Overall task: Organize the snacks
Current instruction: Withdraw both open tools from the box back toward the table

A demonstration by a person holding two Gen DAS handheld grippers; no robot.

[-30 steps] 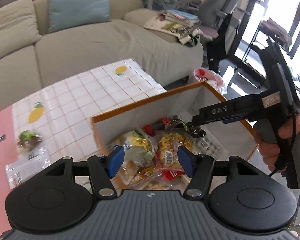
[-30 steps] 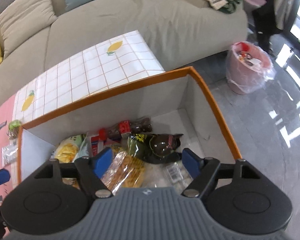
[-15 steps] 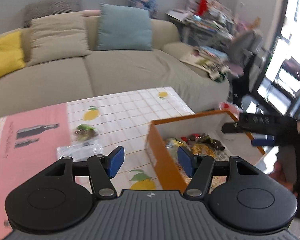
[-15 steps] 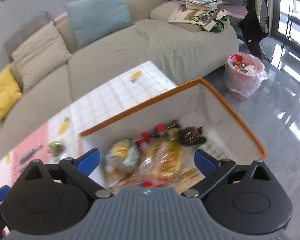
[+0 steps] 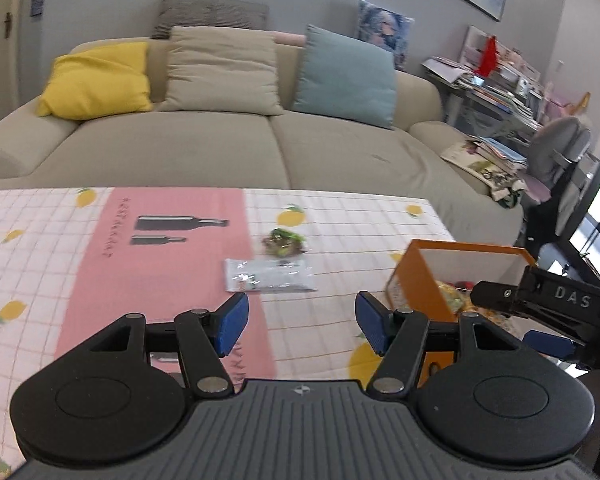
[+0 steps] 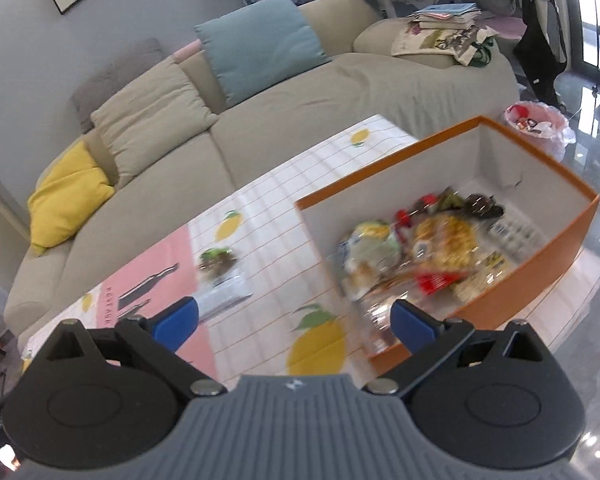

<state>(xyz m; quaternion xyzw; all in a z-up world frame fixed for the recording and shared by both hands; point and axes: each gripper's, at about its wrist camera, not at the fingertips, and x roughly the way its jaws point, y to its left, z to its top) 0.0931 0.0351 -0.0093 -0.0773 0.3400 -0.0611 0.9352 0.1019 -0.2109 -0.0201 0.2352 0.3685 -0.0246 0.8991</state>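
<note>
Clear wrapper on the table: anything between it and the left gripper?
Nothing visible. The clear wrapper lies flat on bare tablecloth ahead of the open left gripper. The green snack sits just behind it, and the orange box is off to the right.

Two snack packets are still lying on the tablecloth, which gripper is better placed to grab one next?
Left. The left gripper is open, facing the clear packet. The right gripper is nearer the orange box.
</note>
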